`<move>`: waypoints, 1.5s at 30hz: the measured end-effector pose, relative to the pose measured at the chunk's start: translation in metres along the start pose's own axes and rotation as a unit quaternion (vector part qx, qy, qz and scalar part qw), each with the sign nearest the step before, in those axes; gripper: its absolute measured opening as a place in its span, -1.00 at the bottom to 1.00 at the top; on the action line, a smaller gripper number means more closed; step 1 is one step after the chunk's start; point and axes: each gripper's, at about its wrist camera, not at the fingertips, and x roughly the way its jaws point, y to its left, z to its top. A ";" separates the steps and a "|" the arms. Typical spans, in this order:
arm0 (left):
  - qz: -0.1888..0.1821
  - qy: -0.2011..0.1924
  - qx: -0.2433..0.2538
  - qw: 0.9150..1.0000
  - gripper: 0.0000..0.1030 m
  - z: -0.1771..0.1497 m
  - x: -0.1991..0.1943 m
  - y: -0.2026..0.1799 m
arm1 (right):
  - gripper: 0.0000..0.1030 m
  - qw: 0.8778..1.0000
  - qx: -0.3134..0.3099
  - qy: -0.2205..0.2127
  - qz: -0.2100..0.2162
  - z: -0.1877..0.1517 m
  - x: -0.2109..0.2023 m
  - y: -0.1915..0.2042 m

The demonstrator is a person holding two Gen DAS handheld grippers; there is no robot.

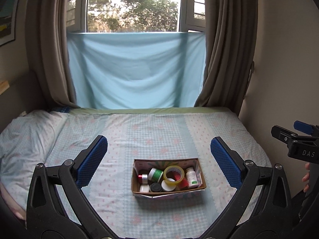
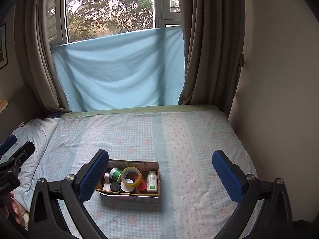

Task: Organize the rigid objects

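Observation:
A small cardboard box point(image 1: 197, 169) sits on the bed and shows in the right wrist view too point(image 2: 157, 169). It holds a yellow tape roll point(image 1: 173, 175) point(image 2: 131, 176), a white pill bottle point(image 1: 191, 177) point(image 2: 152, 181), a green-labelled jar point(image 1: 156, 174) point(image 2: 116, 173), a red-banded jar point(image 1: 142, 177), a black lid point(image 1: 155, 187) point(image 2: 115, 186) and white jars point(image 1: 168, 185). My left gripper point(image 1: 159, 149) is open and empty, above and short of the box. My right gripper point(image 2: 160, 162) is open and empty, with the box beside its left finger.
The bed point(image 1: 159, 127) has a checked blue and pink sheet. A pillow point(image 1: 26, 135) lies at the left. A wall point(image 2: 279, 99) runs along the bed's right side. Curtains and a window with a blue cloth point(image 1: 135, 69) stand behind.

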 end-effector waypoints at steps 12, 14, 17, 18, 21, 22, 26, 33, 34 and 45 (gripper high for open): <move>-0.003 -0.008 0.006 1.000 1.00 -0.004 -0.013 -0.017 | 1.00 1.000 0.001 -0.022 -0.004 -0.010 -0.021 -0.007; -0.004 -0.008 0.006 1.000 1.00 -0.004 -0.013 -0.018 | 1.00 1.000 0.000 -0.025 -0.004 -0.010 -0.021 -0.007; -0.004 -0.011 0.006 1.000 1.00 -0.003 -0.013 -0.019 | 1.00 1.000 -0.001 -0.028 -0.004 -0.009 -0.021 -0.006; -0.004 -0.012 0.007 1.000 1.00 -0.003 -0.013 -0.019 | 1.00 1.000 -0.001 -0.029 -0.003 -0.008 -0.021 -0.006; -0.004 -0.013 0.008 1.000 1.00 -0.002 -0.012 -0.019 | 1.00 0.999 -0.001 -0.032 -0.004 -0.007 -0.022 -0.005; -0.005 -0.013 0.008 1.000 1.00 -0.002 -0.011 -0.019 | 1.00 0.999 -0.001 -0.033 -0.003 -0.007 -0.022 -0.005; -0.005 -0.013 0.008 1.000 1.00 -0.001 -0.011 -0.018 | 1.00 0.999 -0.001 -0.035 -0.003 -0.005 -0.022 -0.004; 0.000 -0.013 0.005 1.000 1.00 0.000 -0.007 -0.014 | 1.00 0.999 -0.006 -0.035 0.000 -0.004 -0.021 0.001; 0.000 -0.013 0.005 1.000 1.00 -0.001 -0.007 -0.013 | 1.00 0.999 -0.007 -0.034 0.000 -0.005 -0.020 0.002; 0.004 -0.019 0.004 1.000 1.00 -0.002 -0.010 -0.010 | 1.00 0.999 -0.013 -0.037 0.001 -0.001 -0.023 0.005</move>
